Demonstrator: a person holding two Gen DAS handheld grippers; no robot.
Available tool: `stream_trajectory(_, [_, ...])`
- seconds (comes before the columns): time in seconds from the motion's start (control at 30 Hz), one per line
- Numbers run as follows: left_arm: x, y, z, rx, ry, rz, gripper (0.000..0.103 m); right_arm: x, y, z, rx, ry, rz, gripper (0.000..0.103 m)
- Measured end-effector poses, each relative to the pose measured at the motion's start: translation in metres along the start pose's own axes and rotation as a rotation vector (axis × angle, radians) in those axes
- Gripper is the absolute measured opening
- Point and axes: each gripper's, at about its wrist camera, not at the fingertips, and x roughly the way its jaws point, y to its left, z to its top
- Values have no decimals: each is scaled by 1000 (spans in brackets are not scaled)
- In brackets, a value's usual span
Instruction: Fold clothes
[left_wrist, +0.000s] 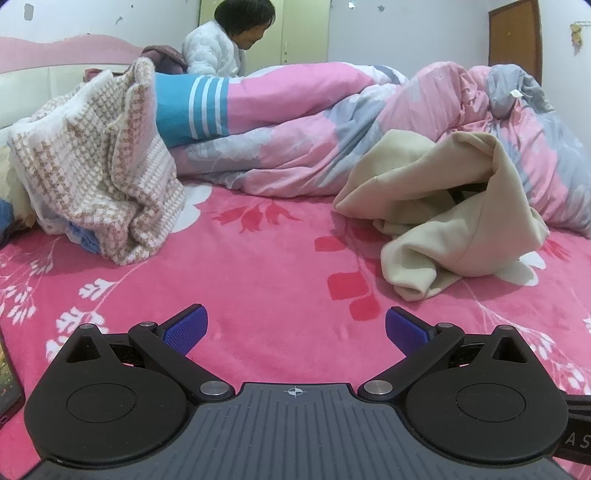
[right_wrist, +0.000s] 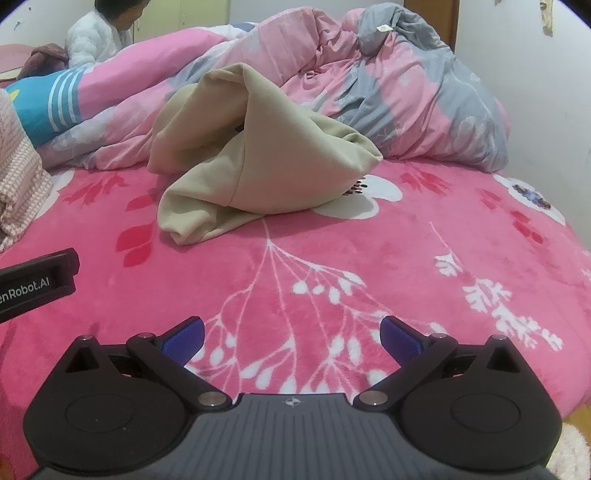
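Beige cloth, a crumpled garment (left_wrist: 443, 206), lies heaped on the pink flowered bed (left_wrist: 258, 266), and everything else sits around it. Just behind the garment, touching its far side, a pink and grey quilt (left_wrist: 461, 107) is bunched along the bed. Well to the garment's left a knitted pink and white blanket (left_wrist: 99, 177) stands in a pile, with a blue striped cloth (left_wrist: 192, 107) behind it. Farther back from the garment a person in a white padded jacket (left_wrist: 214, 48) sits past the quilt. The left gripper (left_wrist: 295, 328) hovers over bare bedspread in front of the garment, apart from it, its blue-padded jaws spread wide and empty. The right gripper (right_wrist: 291, 336) hangs likewise before the garment (right_wrist: 266, 147), jaws spread wide with nothing between them. A black part of the left gripper shows at the left edge of the right wrist view.
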Motion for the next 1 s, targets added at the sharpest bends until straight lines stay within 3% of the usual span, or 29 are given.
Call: stream_trajectory(1.0, [3, 2, -3, 13, 7, 20, 103, 1, 2, 0, 11, 1, -1, 103])
